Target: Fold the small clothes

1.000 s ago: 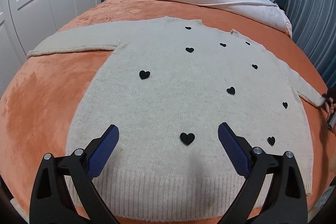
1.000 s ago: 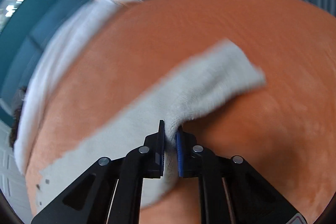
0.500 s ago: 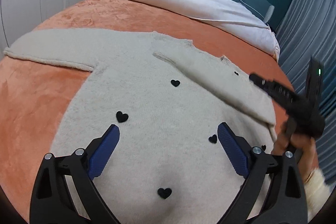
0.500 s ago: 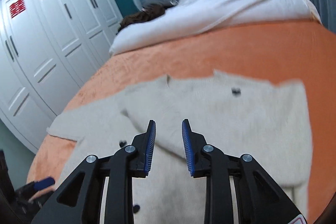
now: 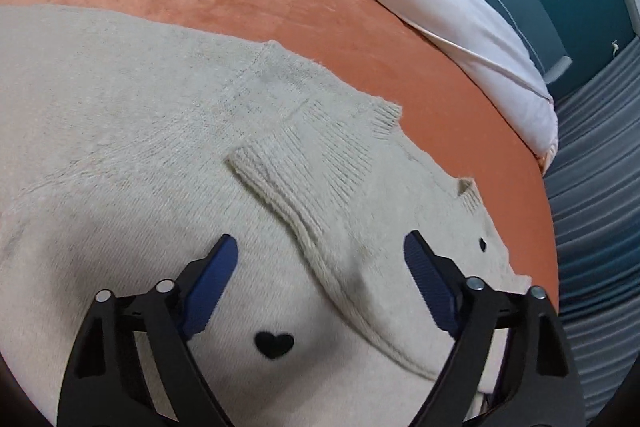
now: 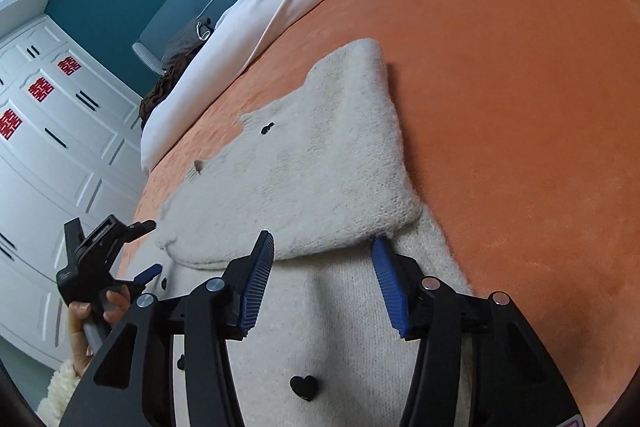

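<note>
Sweater (image 5: 132, 131) cream, black hearts, sleeve (image 5: 304, 187) folded across chest; both grippers spread, empty.

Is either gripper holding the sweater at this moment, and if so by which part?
Nothing is held. The right gripper, jaws just opening, hangs over the folded sleeve; the left gripper, jaws narrowing but apart, hovers over the sleeve's cuff.

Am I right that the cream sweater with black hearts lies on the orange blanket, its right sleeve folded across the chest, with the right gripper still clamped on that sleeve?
Not quite: the right gripper is open and grips nothing, its jaws having just been opening. The right wrist view shows this. The sweater does lie on the orange blanket, sleeve folded across.
</note>
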Demonstrator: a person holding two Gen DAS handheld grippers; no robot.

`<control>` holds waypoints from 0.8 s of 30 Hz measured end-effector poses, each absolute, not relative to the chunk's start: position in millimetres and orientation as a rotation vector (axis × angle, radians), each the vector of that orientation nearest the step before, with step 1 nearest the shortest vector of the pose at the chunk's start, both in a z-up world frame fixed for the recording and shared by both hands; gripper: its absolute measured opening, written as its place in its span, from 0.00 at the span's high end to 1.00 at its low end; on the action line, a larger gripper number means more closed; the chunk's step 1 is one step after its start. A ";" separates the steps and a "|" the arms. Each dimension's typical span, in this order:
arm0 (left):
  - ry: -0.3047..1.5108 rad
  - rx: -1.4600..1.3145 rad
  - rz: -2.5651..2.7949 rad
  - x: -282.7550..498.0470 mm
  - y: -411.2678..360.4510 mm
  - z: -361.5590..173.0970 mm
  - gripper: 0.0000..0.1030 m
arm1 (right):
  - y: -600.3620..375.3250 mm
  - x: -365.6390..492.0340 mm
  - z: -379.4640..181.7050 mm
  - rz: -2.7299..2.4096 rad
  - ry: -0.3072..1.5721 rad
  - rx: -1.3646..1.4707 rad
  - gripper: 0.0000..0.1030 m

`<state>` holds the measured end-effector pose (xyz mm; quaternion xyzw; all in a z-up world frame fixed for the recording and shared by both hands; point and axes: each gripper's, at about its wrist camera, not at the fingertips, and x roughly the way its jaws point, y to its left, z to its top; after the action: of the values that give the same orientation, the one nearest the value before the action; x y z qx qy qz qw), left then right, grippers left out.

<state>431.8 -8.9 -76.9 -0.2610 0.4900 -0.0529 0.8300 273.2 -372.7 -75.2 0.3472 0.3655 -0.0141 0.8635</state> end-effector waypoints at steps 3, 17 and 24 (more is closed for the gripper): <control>1.035 -0.515 -0.073 445.5 -9.5 -79.1 0.80 | -371.1 281.0 -79.1 -0.046 0.752 0.730 0.51; 0.984 -0.491 -0.119 381.8 35.2 -90.1 0.92 | -382.6 290.2 -84.7 -0.082 0.816 0.663 0.94; 0.927 -0.446 -0.125 376.3 31.5 -91.1 0.91 | -382.4 281.7 -79.1 -0.099 0.836 0.620 0.93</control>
<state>376.3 31.5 -91.1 -0.2132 0.4429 -0.0597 0.8688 281.7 -382.4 -79.1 0.2959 0.3994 -0.0471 0.8664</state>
